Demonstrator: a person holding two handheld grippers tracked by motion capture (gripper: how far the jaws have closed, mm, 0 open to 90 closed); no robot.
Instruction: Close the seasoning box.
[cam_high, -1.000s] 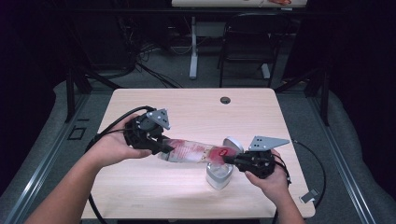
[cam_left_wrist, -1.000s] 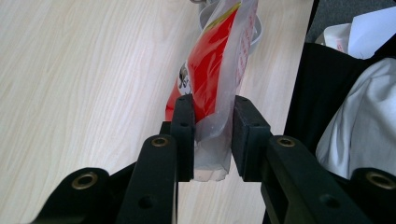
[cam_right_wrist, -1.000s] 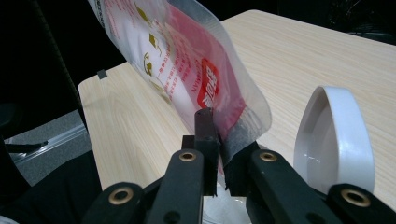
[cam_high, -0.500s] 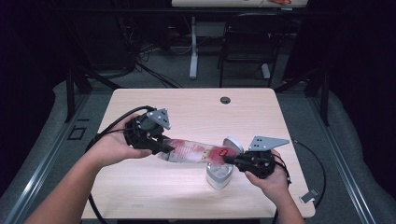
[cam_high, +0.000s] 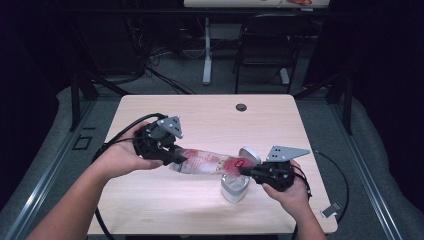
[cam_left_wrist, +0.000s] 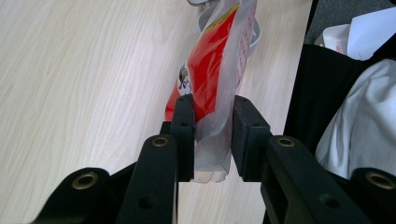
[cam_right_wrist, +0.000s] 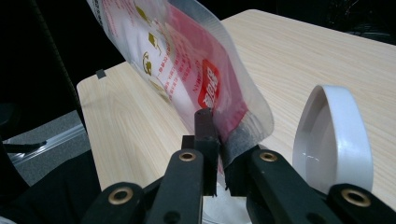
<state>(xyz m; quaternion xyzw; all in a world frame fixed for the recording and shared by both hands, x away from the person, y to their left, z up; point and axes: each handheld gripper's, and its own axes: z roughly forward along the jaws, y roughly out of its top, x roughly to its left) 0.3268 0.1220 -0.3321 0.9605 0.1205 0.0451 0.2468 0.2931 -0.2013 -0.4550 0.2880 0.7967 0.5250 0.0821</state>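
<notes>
Pouch (cam_high: 207, 161) hangs stretched between the two grippers over the lower middle of the table (cam_high: 210, 120) in the high view, long axis running left to right and sloping a little down toward the right of frame. Clear plastic with red print; contents not readable.

Left gripper (cam_high: 175, 159) holds the left end. In the left gripper view the fingers (cam_left_wrist: 184, 135) flank the sealed edge of the pouch (cam_left_wrist: 212, 79), one on each side; the left finger lies against the film, and the right finger looks to have a thin gap at the lower part, so it reads as a loose clasp rather than a hard pinch.

Right gripper (cam_high: 246, 171) has the right end. In the right gripper view its fingers (cam_right_wrist: 205, 135) are clenched tight on the corner of the pouch (cam_right_wrist: 187, 60), film crumpled between them.

White container (cam_high: 235, 186) stands on the table directly under the right end of the pouch, open lid (cam_high: 250, 154) tipped up behind it. In the right gripper view the lid (cam_right_wrist: 334, 140) stands just right of the fingers.

Key relation, as I judge it: the pinched right end sits just above the container mouth, so the right hand is nearer, and the pouch slopes down toward it from the left hand. Likely a tear or pour at that end; the left grip looks the one more apt to slip.
</notes>
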